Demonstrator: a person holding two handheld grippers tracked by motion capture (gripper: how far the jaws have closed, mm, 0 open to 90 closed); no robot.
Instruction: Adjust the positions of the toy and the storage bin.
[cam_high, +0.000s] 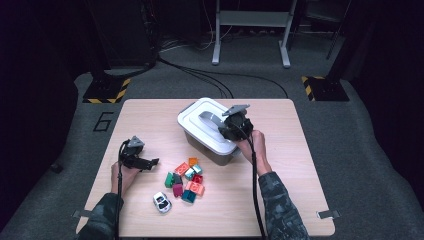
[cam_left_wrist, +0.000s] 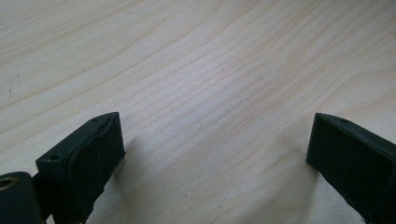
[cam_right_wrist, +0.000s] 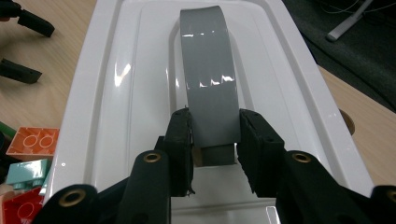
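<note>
A white box (cam_high: 216, 150) with a white lid (cam_high: 192, 120) stands in the middle of the wooden table (cam_high: 290, 160). A grey strap handle (cam_high: 209, 119) arches over the lid. My right gripper (cam_high: 226, 125) is at the handle's near end. In the right gripper view its pads (cam_right_wrist: 183, 140) press both sides of the grey handle (cam_right_wrist: 208, 70), so my right gripper (cam_right_wrist: 214, 135) is shut on it above the lid (cam_right_wrist: 116, 93). My left gripper (cam_high: 152, 162) rests low over the table at the left. Its jaws stand wide apart, and between them my left gripper (cam_left_wrist: 215, 135) has bare wood (cam_left_wrist: 210, 70).
Several coloured toy bricks (cam_high: 187, 177) lie in a cluster in front of the box, also at the left edge of the right gripper view as bricks (cam_right_wrist: 32, 140). A small white toy car (cam_high: 162, 201) sits near the front edge. Black cables and stands lie on the floor beyond the table.
</note>
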